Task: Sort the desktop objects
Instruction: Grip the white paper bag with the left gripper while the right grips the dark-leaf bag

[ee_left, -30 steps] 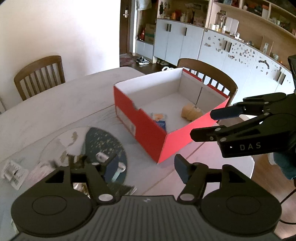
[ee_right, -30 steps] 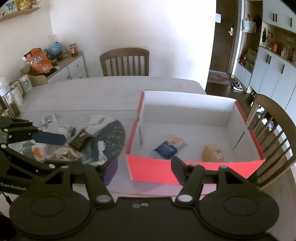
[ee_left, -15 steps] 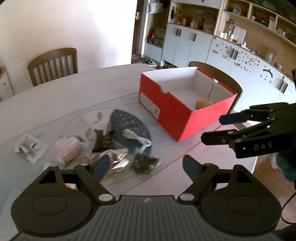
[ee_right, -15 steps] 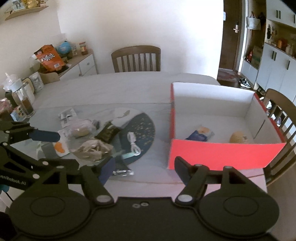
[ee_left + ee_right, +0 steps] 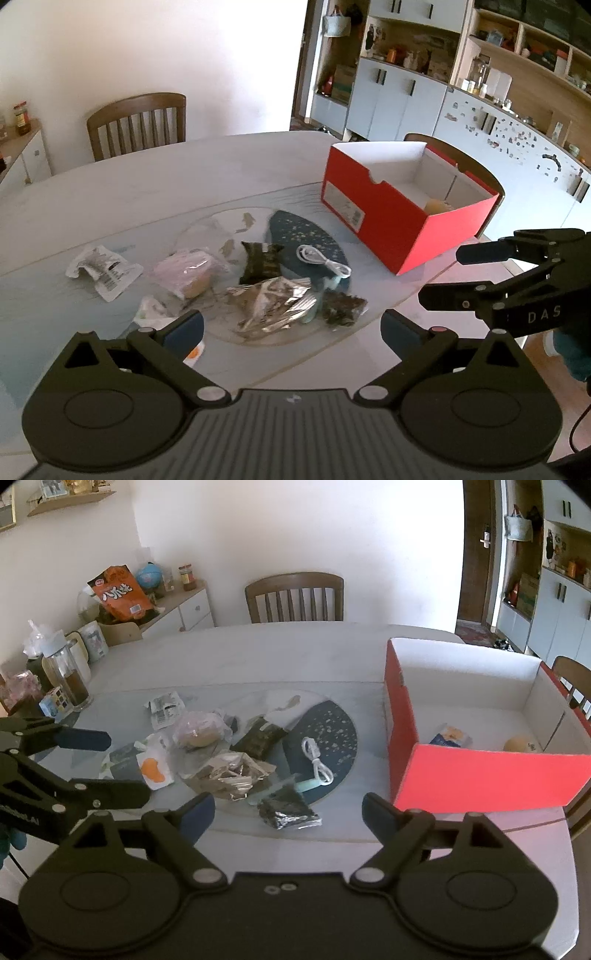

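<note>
A red box (image 5: pixel 388 221) (image 5: pixel 480 775) with a white inside stands at the table's right; a blue packet (image 5: pixel 450 736) and a round tan item (image 5: pixel 519 744) lie in it. Left of it is a loose pile: silver foil packet (image 5: pixel 273 302) (image 5: pixel 232 771), dark packet (image 5: pixel 343 306) (image 5: pixel 288 806), white cable (image 5: pixel 321 258) (image 5: pixel 316 757), dark green packet (image 5: pixel 260 258), pink bagged bun (image 5: pixel 188 273), white wrapper (image 5: pixel 101 267). My left gripper (image 5: pixel 291 328) hovers near the foil packet, jaws opening, nothing between them. My right gripper (image 5: pixel 288 808) hovers over the dark packet, jaws also opening and empty.
A glass jug (image 5: pixel 70 672) and small boxes stand at the table's far left edge. Wooden chairs (image 5: pixel 295 598) (image 5: pixel 138 125) stand behind the table, another behind the box. A sideboard (image 5: pixel 177 609) with snacks is at the left wall; cabinets line the right.
Both grippers have swung left, away from the red box and over the pile. Both pairs of jaws have spread wider.
</note>
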The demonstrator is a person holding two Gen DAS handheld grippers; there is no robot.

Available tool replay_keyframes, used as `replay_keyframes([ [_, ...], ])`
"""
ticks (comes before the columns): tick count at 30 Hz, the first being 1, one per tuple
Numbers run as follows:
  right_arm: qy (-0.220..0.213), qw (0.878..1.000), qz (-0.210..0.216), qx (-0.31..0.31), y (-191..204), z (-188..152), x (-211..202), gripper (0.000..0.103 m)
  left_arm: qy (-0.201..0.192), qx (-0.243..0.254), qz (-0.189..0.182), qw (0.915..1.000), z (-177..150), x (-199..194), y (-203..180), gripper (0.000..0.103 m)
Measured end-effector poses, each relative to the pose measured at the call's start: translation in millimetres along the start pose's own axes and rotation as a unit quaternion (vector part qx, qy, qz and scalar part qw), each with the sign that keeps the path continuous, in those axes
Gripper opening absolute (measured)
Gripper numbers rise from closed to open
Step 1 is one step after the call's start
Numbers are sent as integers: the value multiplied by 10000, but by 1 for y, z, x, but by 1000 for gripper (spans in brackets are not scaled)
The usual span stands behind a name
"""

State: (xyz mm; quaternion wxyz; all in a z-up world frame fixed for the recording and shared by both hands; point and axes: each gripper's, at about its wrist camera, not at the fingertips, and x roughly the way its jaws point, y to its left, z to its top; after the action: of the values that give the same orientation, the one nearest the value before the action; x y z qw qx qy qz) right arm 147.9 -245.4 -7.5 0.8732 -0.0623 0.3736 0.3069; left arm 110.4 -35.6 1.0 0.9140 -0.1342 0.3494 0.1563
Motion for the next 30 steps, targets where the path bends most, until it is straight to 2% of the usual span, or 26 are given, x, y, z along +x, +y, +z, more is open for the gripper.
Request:
replay_keyframes([
  [5, 12, 9999, -104, -77, 10, -6, 12, 89, 40, 64, 317, 9995, -8, 2, 16, 103],
  [13, 101, 9998, -176, -39, 17, -13, 31, 89, -22, 20, 497, 9988, -17, 4, 48, 103],
  [20, 191, 9996, -204, -81, 24, -15, 47, 89, -115, 223, 653, 9976, -22, 14, 72, 103],
  [30, 317, 9990, -288, -136, 27, -14, 68, 89, 9, 520, 472, 9975, -28, 40, 100, 103],
])
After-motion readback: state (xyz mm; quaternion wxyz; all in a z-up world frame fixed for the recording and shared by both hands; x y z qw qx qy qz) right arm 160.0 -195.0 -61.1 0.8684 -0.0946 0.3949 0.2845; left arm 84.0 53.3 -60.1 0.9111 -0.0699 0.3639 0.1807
